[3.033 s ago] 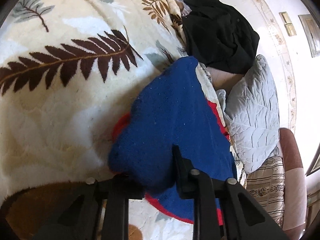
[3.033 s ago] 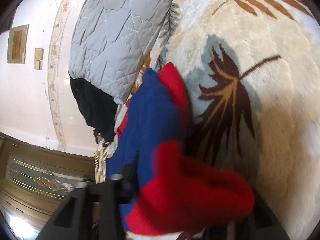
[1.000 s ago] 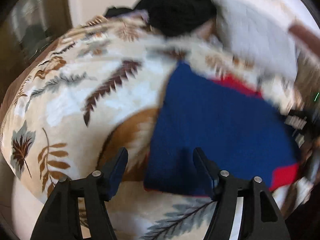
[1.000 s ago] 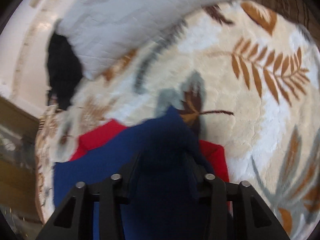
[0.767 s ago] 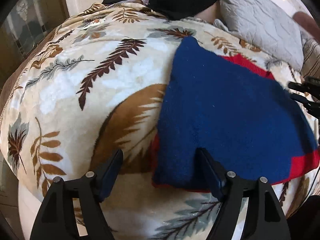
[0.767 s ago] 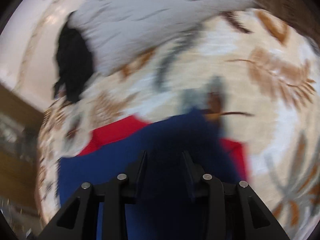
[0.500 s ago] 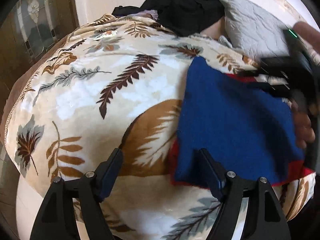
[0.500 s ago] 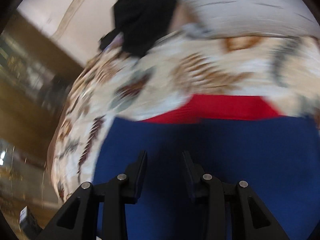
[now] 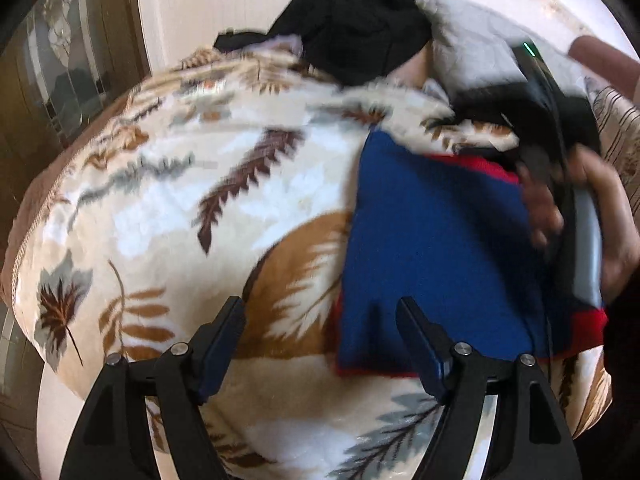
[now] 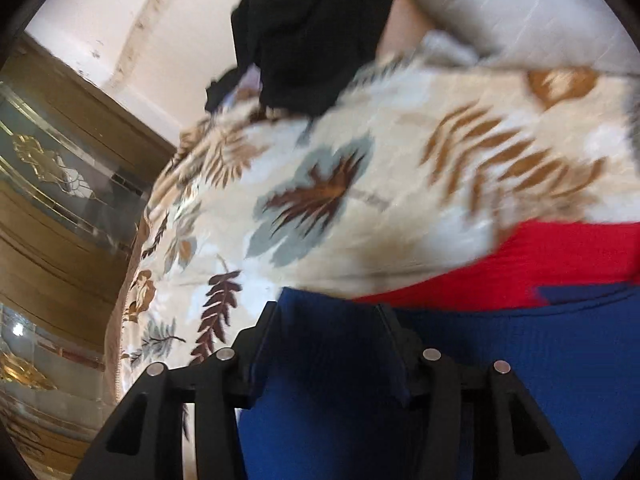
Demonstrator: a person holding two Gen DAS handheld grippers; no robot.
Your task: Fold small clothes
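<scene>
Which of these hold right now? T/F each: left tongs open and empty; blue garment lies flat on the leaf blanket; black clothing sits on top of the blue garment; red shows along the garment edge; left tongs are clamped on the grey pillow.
1. The left tongs are open and hold nothing. True.
2. The blue garment lies flat on the leaf-print blanket. True.
3. The black clothing sits on top of the blue garment. False: it lies apart, at the blanket's far end.
4. Red shows along the garment's edge. True.
5. The left tongs are clamped on the grey pillow. False: the pillow is far from them.
</scene>
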